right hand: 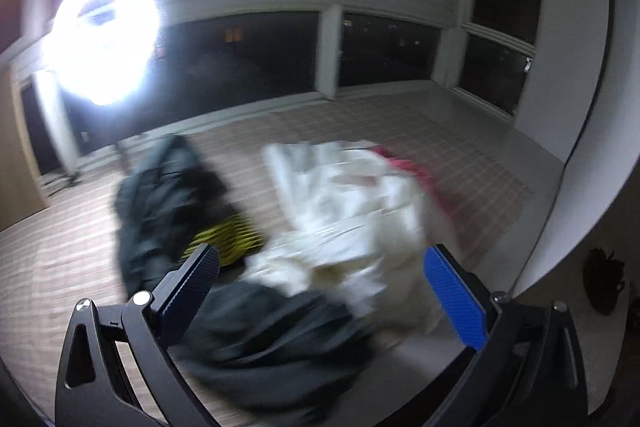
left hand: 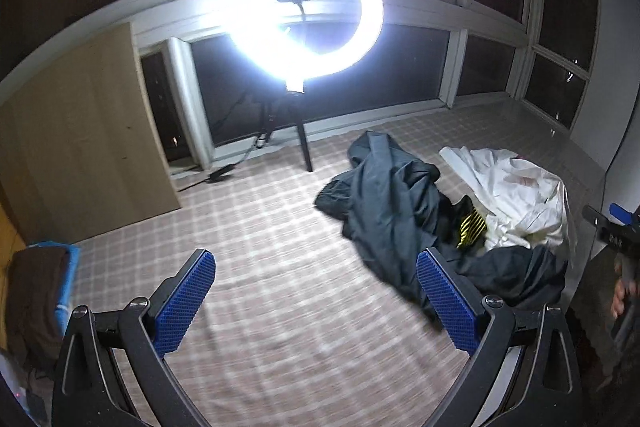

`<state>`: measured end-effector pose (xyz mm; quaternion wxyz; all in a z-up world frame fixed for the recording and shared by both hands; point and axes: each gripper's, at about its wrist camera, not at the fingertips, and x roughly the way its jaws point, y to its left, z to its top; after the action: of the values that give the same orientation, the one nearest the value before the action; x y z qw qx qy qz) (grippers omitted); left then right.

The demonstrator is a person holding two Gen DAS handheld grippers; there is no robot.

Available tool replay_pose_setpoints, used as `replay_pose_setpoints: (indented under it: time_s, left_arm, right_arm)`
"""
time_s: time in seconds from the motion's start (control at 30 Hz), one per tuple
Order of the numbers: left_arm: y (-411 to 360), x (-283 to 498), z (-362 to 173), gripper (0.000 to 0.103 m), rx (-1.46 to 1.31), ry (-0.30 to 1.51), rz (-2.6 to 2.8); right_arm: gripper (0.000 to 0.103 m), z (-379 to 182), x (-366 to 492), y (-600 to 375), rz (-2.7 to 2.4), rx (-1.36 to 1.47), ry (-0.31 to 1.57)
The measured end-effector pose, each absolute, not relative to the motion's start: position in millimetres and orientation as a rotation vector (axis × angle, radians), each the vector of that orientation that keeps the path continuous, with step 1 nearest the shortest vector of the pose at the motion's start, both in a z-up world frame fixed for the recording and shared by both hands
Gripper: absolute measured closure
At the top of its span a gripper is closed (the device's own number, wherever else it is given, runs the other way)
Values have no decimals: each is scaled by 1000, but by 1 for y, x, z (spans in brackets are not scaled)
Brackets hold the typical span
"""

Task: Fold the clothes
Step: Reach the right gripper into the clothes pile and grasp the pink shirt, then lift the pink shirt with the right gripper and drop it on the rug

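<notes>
Both tongs hang spread and empty above the checked cloth point(left hand: 280, 267). The left gripper point(left hand: 316, 297) has the crumpled dark garment point(left hand: 384, 211) ahead to its right; the right gripper point(right hand: 322, 293) faces the rumpled white garment point(right hand: 352, 211), likely choosing one.

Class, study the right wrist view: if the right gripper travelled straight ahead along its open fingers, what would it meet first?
Most likely the crumpled white cloth garment, which fills the gap ahead of the right gripper. The dark grey crumpled garment lies nearer but lower, so a downward tilt would strike it first; blur leaves depth uncertain.
</notes>
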<state>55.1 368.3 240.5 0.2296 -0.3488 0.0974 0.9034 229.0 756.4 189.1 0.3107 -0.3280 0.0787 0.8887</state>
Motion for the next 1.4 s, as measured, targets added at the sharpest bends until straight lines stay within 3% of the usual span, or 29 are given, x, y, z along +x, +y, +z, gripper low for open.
replay_pose_setpoints:
  time_s: [0.13, 0.53, 0.67, 0.7, 0.73, 0.77, 0.8, 0.83, 1.03, 1.27, 1.4]
  left_arm:
    - [387, 46, 235, 2, -995, 301, 2519]
    - [414, 10, 218, 2, -1150, 376, 2571]
    - [418, 4, 223, 2, -1152, 397, 2584]
    - [417, 2, 224, 2, -1153, 401, 2590]
    - [415, -1, 227, 2, -1153, 401, 2596]
    - [412, -4, 229, 2, -1152, 398, 2602]
    - [409, -6, 232, 2, -1152, 395, 2608]
    - [404, -9, 236, 2, -1149, 392, 2617]
    - [362, -24, 265, 2, -1091, 378, 2738]
    - [305, -27, 302, 2, -979, 336, 2862]
    - [277, -18, 320, 2, -899, 310, 2882]
  right_arm:
    - [0, 168, 221, 852, 2280, -934, 230]
    - [0, 97, 132, 1023, 2211, -1175, 322]
    - [0, 55, 108, 1042, 2196, -1319, 493]
    - [5, 47, 105, 1043, 2198, -1344, 548]
    - [31, 43, 105, 1043, 2224, -1340, 607]
    - [47, 44, 106, 1043, 2241, -1326, 635]
    - [66, 49, 109, 1042, 2257, -1300, 648]
    - [76, 57, 113, 1041, 2275, -1269, 660]
    - [81, 131, 156, 1040, 2335, -1001, 688]
    - [82, 284, 202, 1002, 2471, -602, 572]
    - [82, 378, 207, 923, 2664, -470, 457]
